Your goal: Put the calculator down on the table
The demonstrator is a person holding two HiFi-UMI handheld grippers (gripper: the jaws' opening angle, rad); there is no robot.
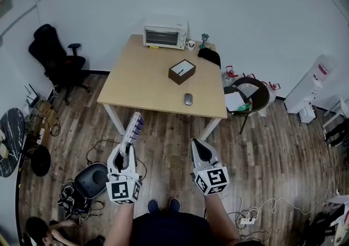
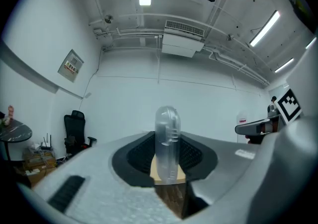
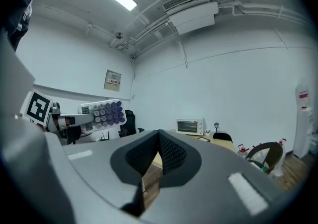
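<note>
The calculator (image 1: 134, 129), white with purple keys, is held edge-up in my left gripper (image 1: 127, 149), above the wooden floor in front of the table (image 1: 143, 88). In the left gripper view the calculator (image 2: 167, 143) stands edge-on between the black pads, and the left gripper (image 2: 167, 171) is shut on it. The right gripper view shows the calculator's (image 3: 102, 114) key face off to the left. My right gripper (image 1: 198, 145) hovers beside the left one with nothing in it. In its own view the right gripper (image 3: 159, 137) has its pads meeting at the tip.
On the table stand a toaster oven (image 1: 164, 36), a brown tissue box (image 1: 181, 71), a mouse (image 1: 188, 99) and a black object (image 1: 209, 55). A black office chair (image 1: 57, 57) is at the left and a round chair (image 1: 248, 95) at the right. Bags (image 1: 90, 180) and cables lie on the floor.
</note>
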